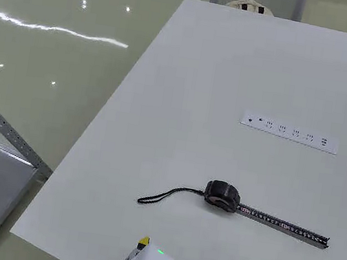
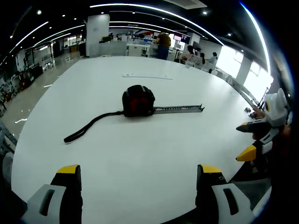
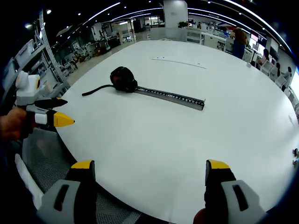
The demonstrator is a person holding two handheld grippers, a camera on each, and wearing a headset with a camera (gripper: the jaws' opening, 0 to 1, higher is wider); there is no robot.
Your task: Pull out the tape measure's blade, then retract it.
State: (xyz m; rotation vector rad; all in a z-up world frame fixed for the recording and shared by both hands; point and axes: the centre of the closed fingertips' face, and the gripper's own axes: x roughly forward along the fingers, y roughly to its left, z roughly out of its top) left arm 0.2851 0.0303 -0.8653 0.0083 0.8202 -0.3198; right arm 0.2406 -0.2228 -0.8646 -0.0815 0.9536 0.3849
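Left gripper (image 2: 139, 171) hovers over the near edge of the white table (image 2: 140, 144) with its 2 yellow-tipped jaws spread wide and nothing between them. Right gripper (image 3: 149, 164) is likewise wide open and empty, well apart from the tape measure (image 3: 123, 78). The tape measure lies on the table ahead of both, its black case (image 1: 222, 195) resting flat, its blade (image 1: 283, 225) drawn out along the surface, and its wrist strap (image 1: 163, 196) trailing off the opposite side. A white power strip (image 1: 289, 131) lies farther back.
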